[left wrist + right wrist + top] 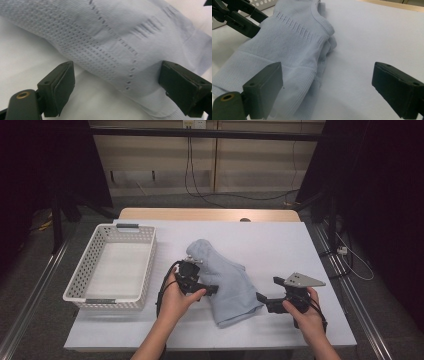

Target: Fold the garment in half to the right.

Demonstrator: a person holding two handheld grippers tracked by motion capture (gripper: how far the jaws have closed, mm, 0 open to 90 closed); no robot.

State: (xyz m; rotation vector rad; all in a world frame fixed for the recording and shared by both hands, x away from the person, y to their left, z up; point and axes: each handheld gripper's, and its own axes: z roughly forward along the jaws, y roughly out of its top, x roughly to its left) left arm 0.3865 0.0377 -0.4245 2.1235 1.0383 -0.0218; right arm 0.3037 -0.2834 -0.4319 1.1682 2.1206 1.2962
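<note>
From the high view, a light blue knit top (225, 280) lies folded in the middle of the counter (280, 245), which has a white sheet over it. A white basket (102, 270) with holes in its walls sits well to the left of the top. The left claw (212, 289) is at the left edge of the top, and the right claw (261, 298) is just beside its lower right corner. In the left gripper view, the left claw (117, 82) is wide, with the knit top (120, 42) lying between its jaws; the right jaw seems to touch the cloth, but it is hard to be sure. The pads do not squeeze it. In the right gripper view, the right claw (327, 87) is wide too. Its left jaw is over the hem of the top (287, 42), and its right jaw is over bare white sheet. The other claw (249, 22) shows at the far side of the top.
</note>
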